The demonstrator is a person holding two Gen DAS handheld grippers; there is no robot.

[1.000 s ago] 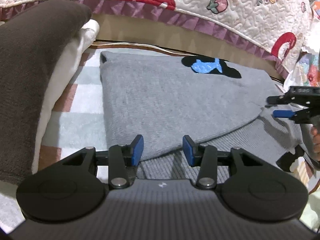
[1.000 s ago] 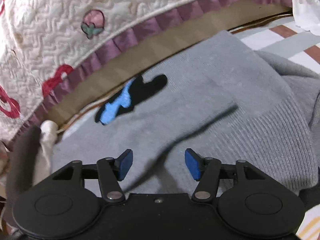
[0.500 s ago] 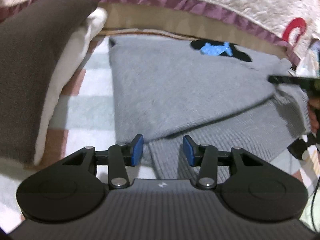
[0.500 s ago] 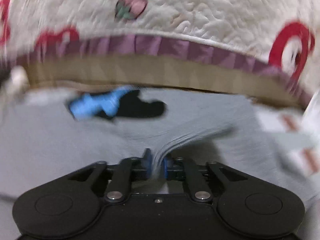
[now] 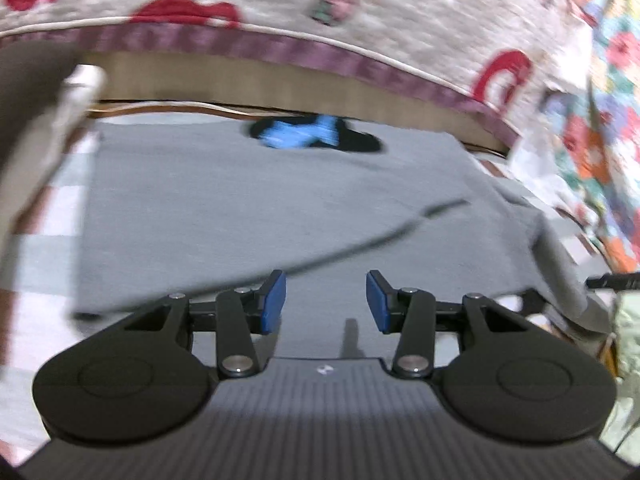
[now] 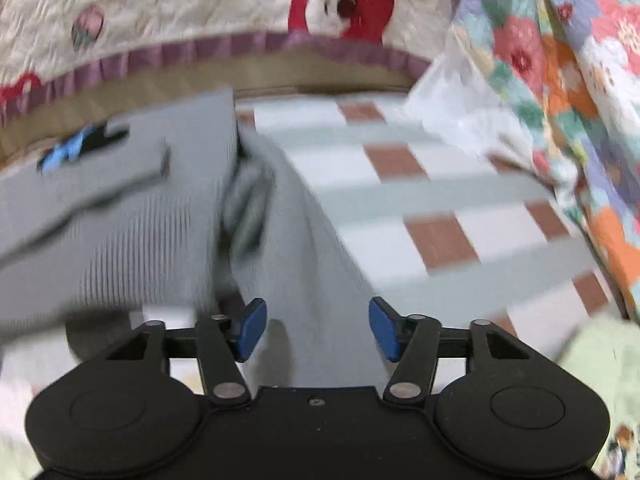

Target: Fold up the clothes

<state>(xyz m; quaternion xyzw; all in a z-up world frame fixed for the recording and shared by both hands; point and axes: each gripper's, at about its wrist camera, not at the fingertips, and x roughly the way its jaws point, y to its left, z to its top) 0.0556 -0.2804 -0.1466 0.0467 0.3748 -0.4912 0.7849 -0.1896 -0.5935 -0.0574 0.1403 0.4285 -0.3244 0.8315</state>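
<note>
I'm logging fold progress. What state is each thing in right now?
grey sweater: lying flat, partly folded, one sleeve trailing out over the checked blanket.
left gripper: open, empty, above the sweater.
right gripper: open, jaws just reopened, sleeve beneath, not clamped.

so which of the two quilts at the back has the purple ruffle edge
The cream quilt with red bear prints; the floral patchwork quilt to its right has none.

One grey sweater [image 5: 248,216] (folded), two tools [image 5: 326,302] [image 6: 317,328]
</note>
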